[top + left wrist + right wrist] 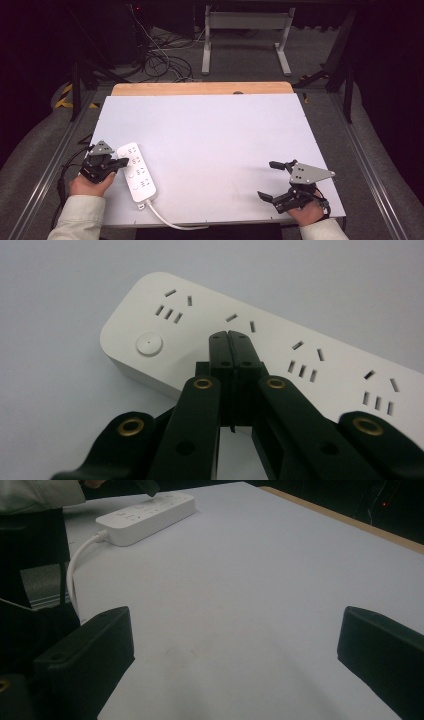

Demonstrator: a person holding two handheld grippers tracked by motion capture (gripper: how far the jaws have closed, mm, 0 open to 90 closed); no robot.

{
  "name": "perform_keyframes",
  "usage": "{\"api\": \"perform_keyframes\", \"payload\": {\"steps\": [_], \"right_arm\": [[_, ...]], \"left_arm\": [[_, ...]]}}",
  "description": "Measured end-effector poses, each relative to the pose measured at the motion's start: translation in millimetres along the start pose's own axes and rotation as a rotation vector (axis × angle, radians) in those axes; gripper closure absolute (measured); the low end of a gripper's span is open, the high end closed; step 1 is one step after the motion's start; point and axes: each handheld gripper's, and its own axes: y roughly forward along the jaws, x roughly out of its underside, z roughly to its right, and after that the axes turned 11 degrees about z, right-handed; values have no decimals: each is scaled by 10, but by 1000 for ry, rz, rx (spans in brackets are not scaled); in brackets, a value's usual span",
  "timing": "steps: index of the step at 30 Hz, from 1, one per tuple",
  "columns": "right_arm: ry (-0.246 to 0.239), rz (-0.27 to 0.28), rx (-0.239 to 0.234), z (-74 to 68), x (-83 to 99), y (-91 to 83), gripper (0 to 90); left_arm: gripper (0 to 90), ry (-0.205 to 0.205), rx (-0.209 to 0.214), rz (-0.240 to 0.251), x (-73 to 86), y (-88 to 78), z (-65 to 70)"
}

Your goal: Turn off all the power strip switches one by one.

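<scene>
While its fingers are pressed together with nothing between them, the left gripper point(121, 162) hovers over the white power strip point(138, 173), tips above the sockets beside the round button point(149, 344). At five o'clock on the white tabletop point(215, 135), the right gripper point(270, 180) rests, fingers spread wide, well apart from the strip lying at eight o'clock.

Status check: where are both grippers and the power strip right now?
Left gripper shut, fingers together over the white plastic power strip, beside its round button. Right gripper open, apart on the white table. Nothing in the way.
</scene>
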Motion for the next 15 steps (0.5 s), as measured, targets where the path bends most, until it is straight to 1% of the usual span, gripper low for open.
{"api": "perform_keyframes", "payload": {"steps": [2, 8, 10, 15], "right_arm": [[-1, 0, -1, -1, 0, 1, 22], [0, -1, -3, -2, 1, 7, 22], [-1, -2, -3, -2, 2, 7, 22], [-2, -2, -3, -2, 2, 8, 22]], "left_arm": [[900, -6, 4, 3, 4, 8, -8], [900, -6, -11, -8, 8, 41, -16], [900, -12, -16, -13, 10, 51, -17], [900, -25, -10, -5, 20, 59, -31]]}}
